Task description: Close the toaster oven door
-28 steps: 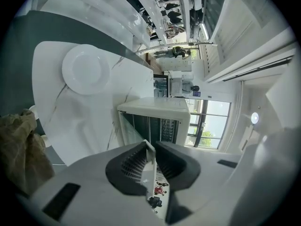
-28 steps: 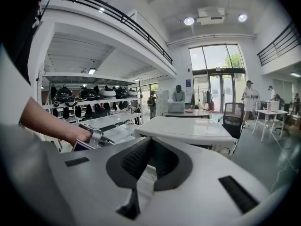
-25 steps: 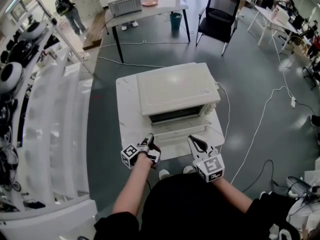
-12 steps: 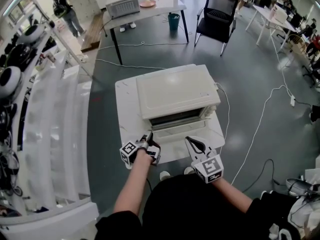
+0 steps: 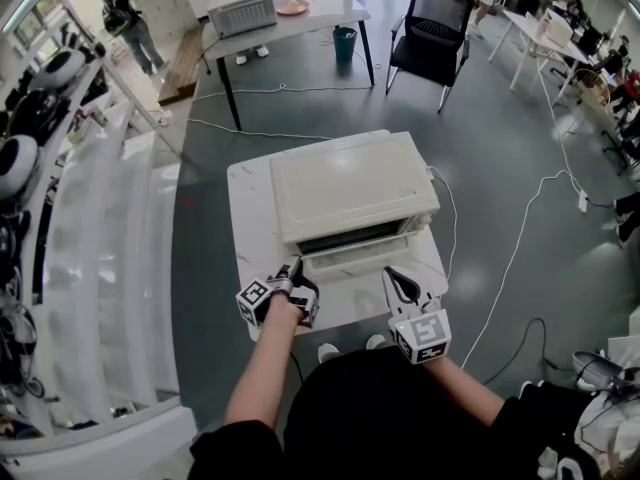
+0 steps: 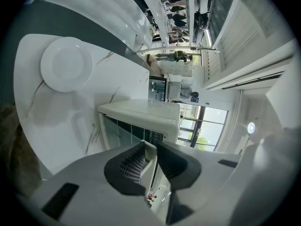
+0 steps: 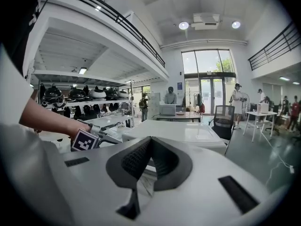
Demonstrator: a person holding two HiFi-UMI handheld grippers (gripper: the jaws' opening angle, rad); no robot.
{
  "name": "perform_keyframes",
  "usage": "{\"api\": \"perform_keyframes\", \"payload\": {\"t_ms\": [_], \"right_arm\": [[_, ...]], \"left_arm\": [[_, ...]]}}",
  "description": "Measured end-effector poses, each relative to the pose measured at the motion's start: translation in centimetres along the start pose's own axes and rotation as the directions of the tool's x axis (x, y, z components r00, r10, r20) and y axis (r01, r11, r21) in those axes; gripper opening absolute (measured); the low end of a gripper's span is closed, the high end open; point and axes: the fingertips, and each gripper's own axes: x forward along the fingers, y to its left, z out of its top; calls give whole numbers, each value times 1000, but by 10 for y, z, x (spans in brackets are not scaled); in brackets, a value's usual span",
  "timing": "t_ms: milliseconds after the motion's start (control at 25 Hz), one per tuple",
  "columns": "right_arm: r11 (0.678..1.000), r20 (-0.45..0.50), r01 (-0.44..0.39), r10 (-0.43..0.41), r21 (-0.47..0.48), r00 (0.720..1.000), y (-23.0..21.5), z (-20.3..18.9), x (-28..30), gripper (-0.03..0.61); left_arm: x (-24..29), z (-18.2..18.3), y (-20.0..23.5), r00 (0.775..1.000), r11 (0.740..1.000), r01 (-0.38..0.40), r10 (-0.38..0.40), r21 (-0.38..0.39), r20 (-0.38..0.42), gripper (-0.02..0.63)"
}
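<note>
One toaster oven (image 5: 350,183), cream, sits centred on a small white marble-patterned table (image 5: 250,203). Its door (image 5: 355,258) stands partly raised on the near side, with a dark gap showing under the oven's top. Left gripper (image 5: 297,269) is at the oven door's left corner, jaws opening with the door's edge between them. Right gripper (image 5: 392,276) is before the oven's right front, jaws brought together on nothing. Grey floor (image 5: 490,148) lies all round the oven. White cable (image 5: 520,238) trails off to its right. Black chair (image 5: 430,28) and long table (image 5: 330,10) stand beyond it. White shelving (image 5: 100,228) stands to its left.
</note>
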Motion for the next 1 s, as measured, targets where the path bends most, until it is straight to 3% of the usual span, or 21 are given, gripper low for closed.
{"api": "perform_keyframes", "payload": {"t_ms": [600, 1000], "right_arm": [[999, -24, -34, 34, 8, 999, 1, -3, 11, 20], [999, -13, 33, -33, 11, 999, -15, 3, 13, 20]], "left_arm": [[18, 7, -14, 1000, 1000, 10, -10, 2, 19, 94], [19, 8, -17, 997, 999, 54, -53, -10, 54, 95]]}}
